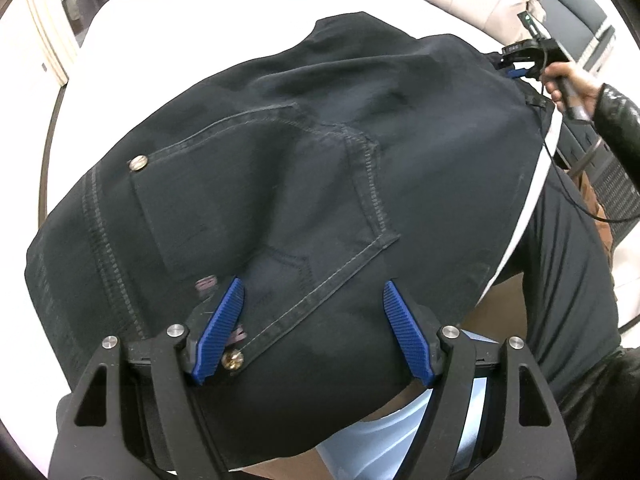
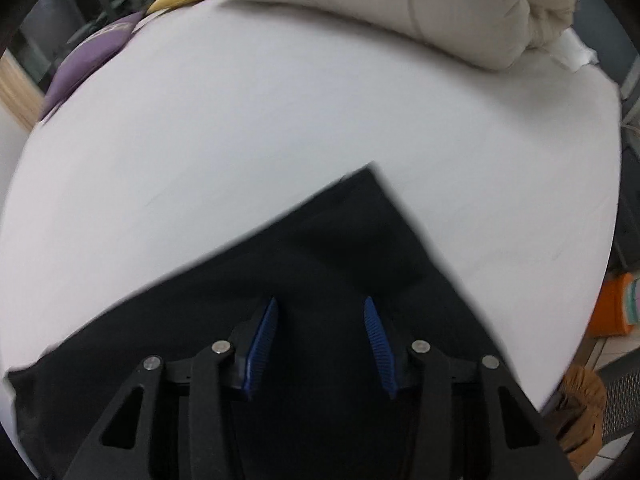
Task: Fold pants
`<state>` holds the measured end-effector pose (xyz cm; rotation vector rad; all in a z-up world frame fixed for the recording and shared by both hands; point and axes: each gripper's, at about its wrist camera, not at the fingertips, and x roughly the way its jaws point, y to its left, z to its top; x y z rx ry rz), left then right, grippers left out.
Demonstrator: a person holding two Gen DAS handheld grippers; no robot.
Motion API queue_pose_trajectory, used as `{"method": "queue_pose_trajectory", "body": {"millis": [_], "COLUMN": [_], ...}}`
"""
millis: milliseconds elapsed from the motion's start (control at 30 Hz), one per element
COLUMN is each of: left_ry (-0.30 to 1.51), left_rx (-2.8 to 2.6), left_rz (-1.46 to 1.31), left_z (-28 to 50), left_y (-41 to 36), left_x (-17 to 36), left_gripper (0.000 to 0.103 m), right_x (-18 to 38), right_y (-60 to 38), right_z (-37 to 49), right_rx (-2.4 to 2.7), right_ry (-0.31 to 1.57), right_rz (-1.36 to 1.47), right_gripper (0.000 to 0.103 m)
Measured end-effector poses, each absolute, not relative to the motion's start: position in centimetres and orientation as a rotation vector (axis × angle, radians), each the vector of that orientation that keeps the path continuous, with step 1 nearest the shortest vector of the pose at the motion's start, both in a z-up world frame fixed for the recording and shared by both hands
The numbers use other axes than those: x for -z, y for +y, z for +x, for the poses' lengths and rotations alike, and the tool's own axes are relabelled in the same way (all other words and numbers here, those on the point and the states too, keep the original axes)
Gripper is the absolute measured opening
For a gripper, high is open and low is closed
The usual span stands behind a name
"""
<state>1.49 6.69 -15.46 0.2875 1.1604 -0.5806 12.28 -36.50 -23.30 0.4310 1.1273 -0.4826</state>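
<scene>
We are holding our left gripper [image 1: 312, 332], its blue pads spread wide and grasping nothing, just over the waist end of the dark navy denim pants [image 1: 300, 168], which are lying on the white bed [image 1: 100, 80]. A stitched back pocket [image 1: 260, 184] with brass rivets is sitting between the pads. The pants' long axis is running rightward toward our right gripper [image 1: 516, 65], also released, which is hovering over the far leg end [image 2: 360, 216]. We are judging each gripper to be nearest its own end, ready for an end-to-end fold.
</scene>
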Motion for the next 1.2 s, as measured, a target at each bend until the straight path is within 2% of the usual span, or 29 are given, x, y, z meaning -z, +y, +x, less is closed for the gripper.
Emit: {"method": "queue_pose_trajectory", "body": {"millis": [133,200,267,333,433,500,567,667,700,733,833,900,1000,1067,1200], "left_ry": [1.155,1.147,1.132,1.105,1.088,1.090,1.098,1.101,1.096,1.090,1.077,1.059,1.043,1.040,1.026], "left_rx": [0.572,0.562,0.552,0.557,0.519,0.479,0.472,0.451,0.463,0.471,0.473,0.452,0.428,0.417,0.380], "left_rz": [0.265,0.253,0.216,0.159,0.115,0.105,0.049,-0.051,-0.095,-0.128,-0.222,-0.267,-0.319,-0.360,-0.363], "left_z": [1.3,1.3,1.3,1.5,2.6,3.3,4.1,4.1,3.9,3.7,3.5,3.3,3.4,3.6,3.2], "left_y": [7.7,8.0,8.6,9.2,10.1,11.0,12.4,15.0,15.9,16.6,18.6,19.7,21.4,22.2,23.8], "left_x": [15.3,15.0,14.3,13.6,13.2,13.6,14.0,14.5,14.5,14.5,14.5,14.2,14.0,14.0,13.6], "left_gripper": [0.072,0.072,0.072,0.072,0.072,0.072,0.072,0.072,0.072,0.072,0.072,0.072,0.072,0.072,0.072], "right_x": [22.0,20.1,17.1,15.8,16.5,19.0,22.5,23.2,23.0,22.6,21.0,19.6,18.1,18.1,20.8], "right_y": [-37.7,-37.7,-34.9,-29.6,-22.7,-19.3,-17.7,-18.6,-19.4,-20.6,-23.1,-21.8,-13.6,-6.6,0.4], "right_z": [14.2,13.5,12.2,11.6,11.4,11.8,13.3,14.3,14.6,14.9,14.8,14.1,14.2,13.7,16.1], "right_rx": [0.667,0.630,0.498,0.294,0.028,-0.065,-0.067,-0.054,-0.024,0.047,0.332,0.254,-0.037,-0.255,-0.381], "right_ry": [1.076,1.012,0.925,0.926,0.951,1.007,1.096,1.018,1.015,1.015,1.019,1.000,1.015,1.031,1.110], "right_rz": [0.317,0.426,0.466,0.455,0.509,0.557,0.555,0.515,0.519,0.506,0.426,0.509,0.506,0.486,0.436], "right_gripper": [0.049,0.049,0.049,0.049,0.053,0.059,0.060,0.056,0.046,0.045,0.050,0.050,0.050,0.057,0.062]}}
